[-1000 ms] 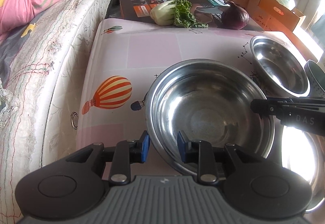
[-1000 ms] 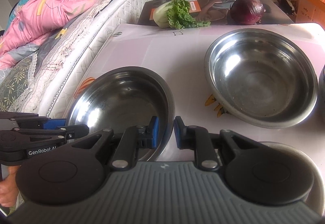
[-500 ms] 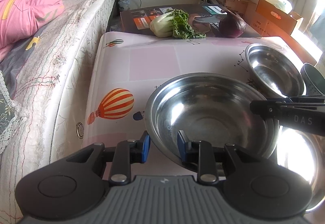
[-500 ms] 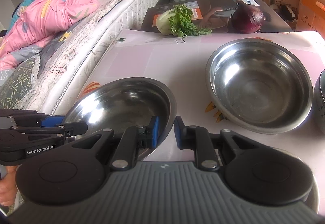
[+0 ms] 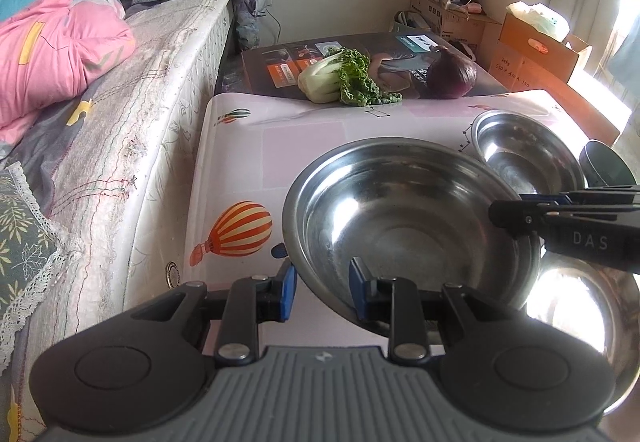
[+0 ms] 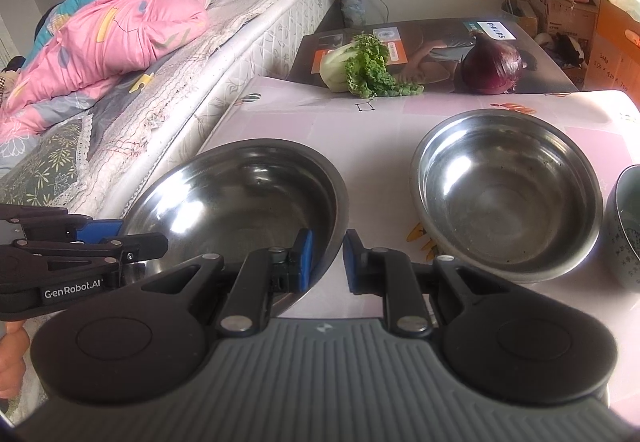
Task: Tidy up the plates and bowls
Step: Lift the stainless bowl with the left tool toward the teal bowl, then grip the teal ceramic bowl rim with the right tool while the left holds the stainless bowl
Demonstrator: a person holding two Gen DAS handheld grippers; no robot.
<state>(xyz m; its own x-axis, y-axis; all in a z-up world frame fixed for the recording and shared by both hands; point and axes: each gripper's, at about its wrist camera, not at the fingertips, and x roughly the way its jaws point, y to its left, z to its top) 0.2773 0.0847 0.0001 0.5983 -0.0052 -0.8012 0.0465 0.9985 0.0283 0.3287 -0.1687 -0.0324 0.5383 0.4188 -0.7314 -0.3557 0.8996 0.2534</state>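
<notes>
Left wrist view has the large steel bowl lifted clear of the worktop near its left edge, with the left gripper clamped on the bowl's near-left rim and the right gripper pinching the rim on the opposite side. Right wrist view shows a second steel bowl sitting toward the worktop's right edge with a dark bowl just beside it, while a leafy green and a purple cabbage lie on a box past the far edge.

Left gripper, right gripper clamped, tilted downward.
</notes>
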